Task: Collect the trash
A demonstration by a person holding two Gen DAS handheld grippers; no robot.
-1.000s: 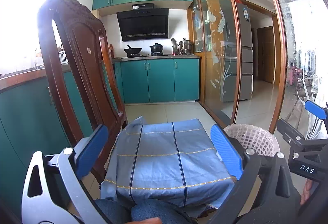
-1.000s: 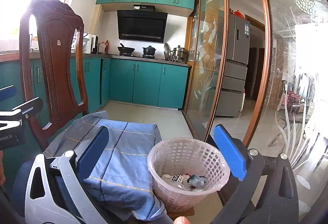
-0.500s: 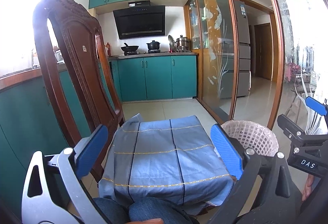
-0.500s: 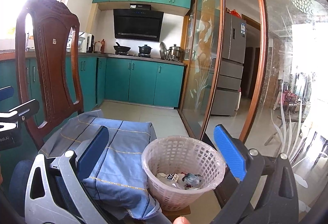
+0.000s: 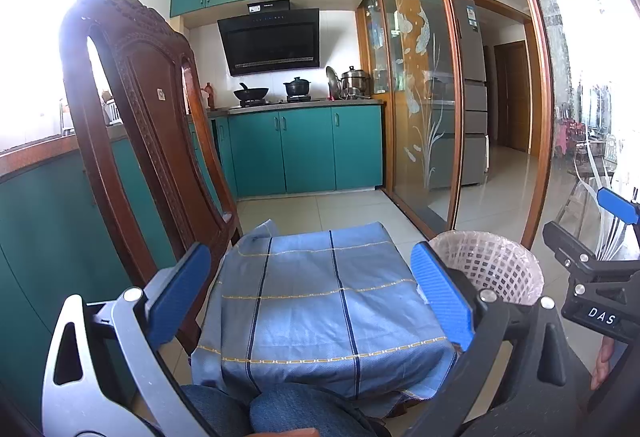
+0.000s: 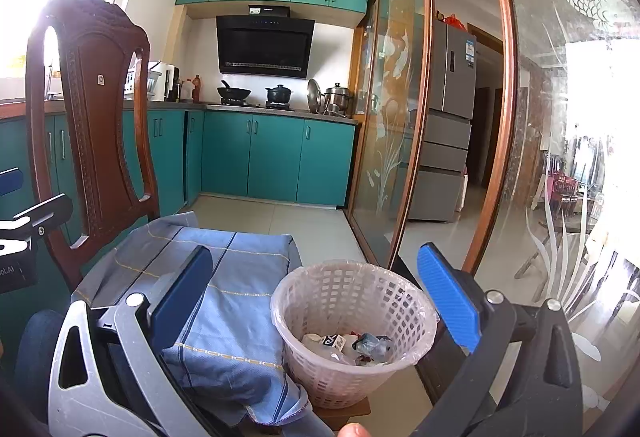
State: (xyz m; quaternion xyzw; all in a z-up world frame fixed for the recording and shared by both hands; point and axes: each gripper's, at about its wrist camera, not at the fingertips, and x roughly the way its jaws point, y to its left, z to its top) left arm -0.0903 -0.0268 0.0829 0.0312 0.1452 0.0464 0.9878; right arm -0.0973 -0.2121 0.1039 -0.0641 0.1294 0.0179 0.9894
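Trash in basket beside blue cloth; teal kitchen; both grippers spread, empty.

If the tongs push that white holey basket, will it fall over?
Probably it slides or tips easily: the basket looks like thin plastic mesh, holding only a few scraps of trash. It stands near the front edge of its wooden stand, so it might drop.
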